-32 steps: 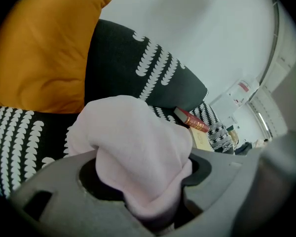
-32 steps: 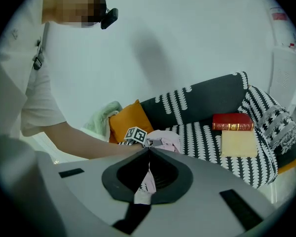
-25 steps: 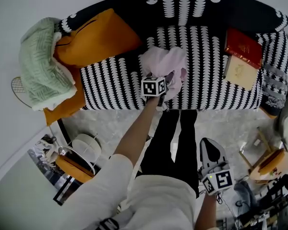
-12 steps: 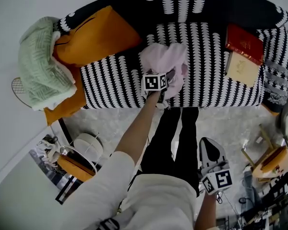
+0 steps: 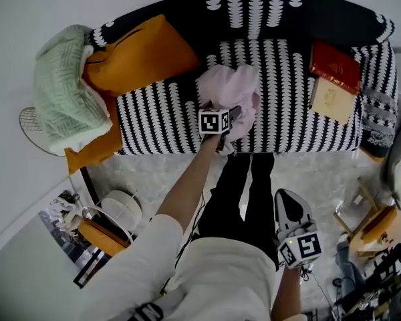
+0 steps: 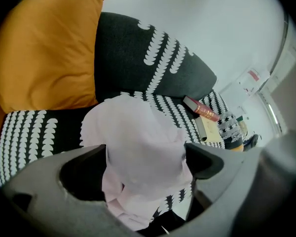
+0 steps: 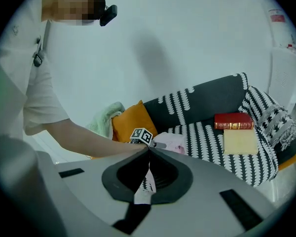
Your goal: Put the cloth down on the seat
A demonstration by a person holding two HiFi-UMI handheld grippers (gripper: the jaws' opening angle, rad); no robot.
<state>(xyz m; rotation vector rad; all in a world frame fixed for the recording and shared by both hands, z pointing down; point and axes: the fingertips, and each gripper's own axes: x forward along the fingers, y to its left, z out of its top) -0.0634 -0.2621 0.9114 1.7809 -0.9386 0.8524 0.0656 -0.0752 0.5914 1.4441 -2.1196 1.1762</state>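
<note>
Left gripper [image 6: 147, 154] spread wide around the pink cloth [image 5: 228, 89] at the front of the sofa seat [image 5: 287, 112]

Its jaws have just been opening and now stand at their widest, the cloth bunched between them but, as far as I can see, no longer pinched. The right gripper [image 7: 148, 149] hangs low with its jaws closed and empty. The cloth sits near the seat's front edge, so a fold catching on a jaw could drag it to the floor. No container is here. The seat also bears a red book [image 5: 335, 67], a tan book [image 5: 331, 99] and an orange cushion [image 5: 137, 55].
</note>
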